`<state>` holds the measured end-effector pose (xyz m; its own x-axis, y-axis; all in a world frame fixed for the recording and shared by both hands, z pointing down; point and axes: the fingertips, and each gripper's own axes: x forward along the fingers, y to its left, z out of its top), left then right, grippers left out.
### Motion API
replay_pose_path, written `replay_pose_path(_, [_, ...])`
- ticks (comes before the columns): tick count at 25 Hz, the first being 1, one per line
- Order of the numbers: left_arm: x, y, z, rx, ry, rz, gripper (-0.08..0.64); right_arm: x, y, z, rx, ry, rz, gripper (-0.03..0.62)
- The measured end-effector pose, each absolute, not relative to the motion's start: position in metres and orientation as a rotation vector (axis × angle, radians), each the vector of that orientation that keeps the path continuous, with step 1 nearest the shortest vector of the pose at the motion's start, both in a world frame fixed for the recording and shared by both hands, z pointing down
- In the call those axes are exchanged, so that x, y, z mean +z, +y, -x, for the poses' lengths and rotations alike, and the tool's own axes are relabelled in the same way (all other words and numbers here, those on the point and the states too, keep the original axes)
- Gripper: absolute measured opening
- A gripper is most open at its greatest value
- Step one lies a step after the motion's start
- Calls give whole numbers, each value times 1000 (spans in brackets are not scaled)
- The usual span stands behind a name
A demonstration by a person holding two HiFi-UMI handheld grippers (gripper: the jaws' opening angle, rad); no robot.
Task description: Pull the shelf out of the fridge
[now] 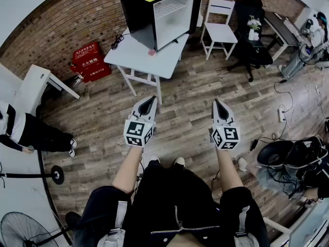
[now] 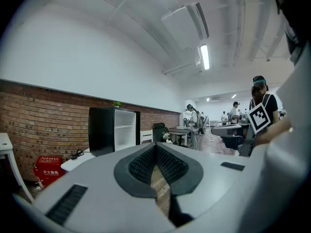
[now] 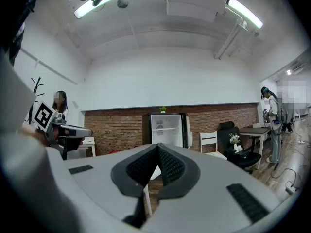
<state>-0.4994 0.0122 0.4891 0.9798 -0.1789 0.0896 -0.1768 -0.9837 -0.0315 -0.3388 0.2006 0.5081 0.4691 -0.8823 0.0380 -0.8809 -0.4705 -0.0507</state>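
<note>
1. Left gripper [image 1: 150,101] and right gripper [image 1: 216,103] were held level, each with its fingers pressed together and nothing between them.
2. The shelf [image 3: 166,128] sat inside the open fridge [image 1: 163,13] at the tabletop's [image 1: 141,53] far edge, well apart from both grippers.

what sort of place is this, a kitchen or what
Likely an office or lab workspace, not a kitchen: the small black fridge stands open on a white table by a red brick wall, with a black office chair and a white wooden chair nearby.
</note>
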Motion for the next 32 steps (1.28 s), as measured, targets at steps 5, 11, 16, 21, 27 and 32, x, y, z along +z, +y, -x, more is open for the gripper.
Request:
replay_pose_path(5, [493,15,491,-155,280,3116,20,506,205,329,-69,1580,2656,3])
replay_pose_path(11, [494,20,478,-158,276,3119,20,508,206,322,-68,1593,2667,5])
replay_pose_path(16, [495,25,459,-167,275,3122,20,512,209,309,-75,1619,2659,5])
replay_pose_path(21, [498,34,441,-166,292,3122,20,520,212,297,-99,1641,2650,5])
replay_pose_path(27, [500,39,411,-167,281,3118,20,522,213,274,-122,1649,2632,5])
replay_pose_path(32, [498,29,375,-157,269,3115,20,526,202,244,-148,1649,2624,5])
